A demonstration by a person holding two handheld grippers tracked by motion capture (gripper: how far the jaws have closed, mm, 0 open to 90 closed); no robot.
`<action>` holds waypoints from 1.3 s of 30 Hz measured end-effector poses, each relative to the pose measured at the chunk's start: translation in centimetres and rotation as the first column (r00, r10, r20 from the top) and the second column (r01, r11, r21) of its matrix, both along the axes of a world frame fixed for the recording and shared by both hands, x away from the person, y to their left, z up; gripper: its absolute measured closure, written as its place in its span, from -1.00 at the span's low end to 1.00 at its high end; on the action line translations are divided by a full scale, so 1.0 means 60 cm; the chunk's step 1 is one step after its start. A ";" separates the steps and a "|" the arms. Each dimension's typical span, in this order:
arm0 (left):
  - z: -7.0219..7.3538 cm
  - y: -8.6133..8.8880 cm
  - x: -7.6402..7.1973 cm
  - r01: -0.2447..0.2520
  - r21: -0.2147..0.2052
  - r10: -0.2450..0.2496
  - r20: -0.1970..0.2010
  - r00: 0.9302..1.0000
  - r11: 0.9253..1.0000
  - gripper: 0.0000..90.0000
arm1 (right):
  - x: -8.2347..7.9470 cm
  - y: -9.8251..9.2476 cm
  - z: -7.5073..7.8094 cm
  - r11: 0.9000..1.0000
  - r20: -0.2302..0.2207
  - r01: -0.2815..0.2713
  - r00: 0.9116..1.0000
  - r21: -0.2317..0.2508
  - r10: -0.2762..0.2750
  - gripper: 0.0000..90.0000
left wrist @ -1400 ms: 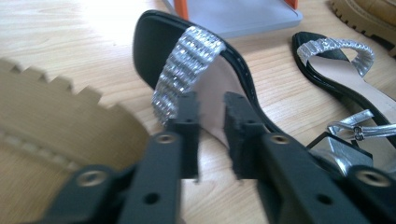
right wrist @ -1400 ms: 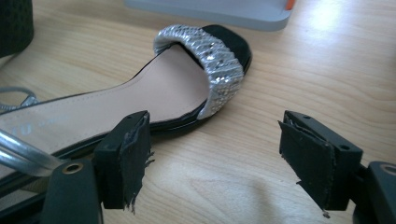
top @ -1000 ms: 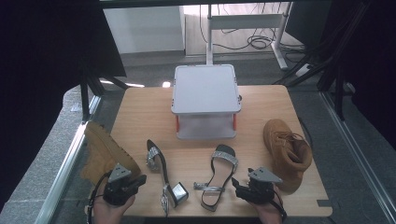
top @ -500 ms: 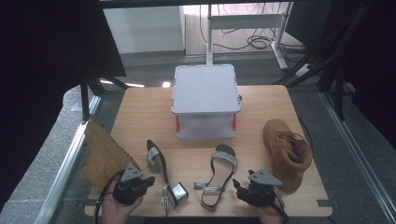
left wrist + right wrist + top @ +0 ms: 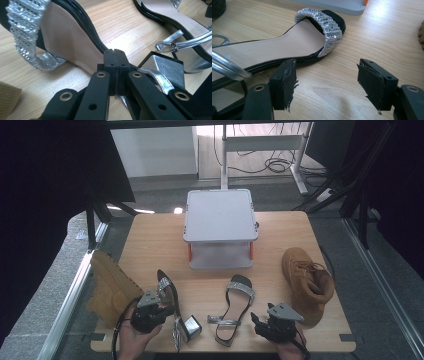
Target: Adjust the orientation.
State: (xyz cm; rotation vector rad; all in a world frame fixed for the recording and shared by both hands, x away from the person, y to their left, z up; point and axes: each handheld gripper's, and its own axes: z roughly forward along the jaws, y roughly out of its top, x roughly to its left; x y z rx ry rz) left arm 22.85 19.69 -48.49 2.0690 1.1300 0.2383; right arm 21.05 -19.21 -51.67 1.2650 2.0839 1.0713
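Observation:
Two black sandals with glittering silver straps lie on the wooden table point(image 5: 150, 240). The left sandal point(image 5: 167, 295) lies on its side, its silver block heel point(image 5: 166, 70) towards me. My left gripper point(image 5: 170, 311) is shut, its tips point(image 5: 115, 53) right at that sandal's point(image 5: 70, 37) sole edge; nothing shows between the jaws. The right sandal point(image 5: 235, 307) lies flat, toe strap point(image 5: 327, 22) away from me. My right gripper point(image 5: 260, 322) stands open point(image 5: 327, 67) just beside it; its jaws have just been closing a little, with only bare table between them.
A tan boot point(image 5: 112, 287) lies at the table's left edge and another point(image 5: 307, 282) stands at the right. A grey two-level stand point(image 5: 220, 215) sits at the middle back. The second sandal point(image 5: 180, 22) shows beyond the left gripper's jaws.
My left gripper has moved to the right, up to the left sandal. The right gripper has stayed where it was.

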 end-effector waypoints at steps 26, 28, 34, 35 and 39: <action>-0.015 -0.097 0.097 0.085 0.040 -0.081 -0.108 0.991 0.996 1.00 | -0.001 -0.015 -0.003 1.000 -0.007 0.019 1.000 0.013 -0.019 -0.24; -0.015 -0.096 0.095 0.090 0.051 -0.084 -0.106 0.991 0.995 1.00 | -0.001 -0.013 -0.004 1.000 -0.010 0.015 1.000 0.010 -0.015 -0.24; 0.005 -0.079 0.080 0.070 0.006 -0.069 -0.058 0.996 0.998 0.99 | -0.012 -0.006 0.008 1.000 0.027 0.000 1.000 0.010 -0.001 -0.21; 0.009 -0.076 0.077 0.071 -0.007 -0.071 -0.046 0.996 0.997 0.98 | -0.013 -0.005 0.011 1.000 0.032 -0.005 0.999 0.018 0.005 -0.20; 0.020 -0.064 0.061 0.076 -0.055 -0.077 -0.018 0.997 0.996 0.93 | -0.022 0.001 0.025 0.999 0.049 -0.025 0.999 0.044 0.023 -0.18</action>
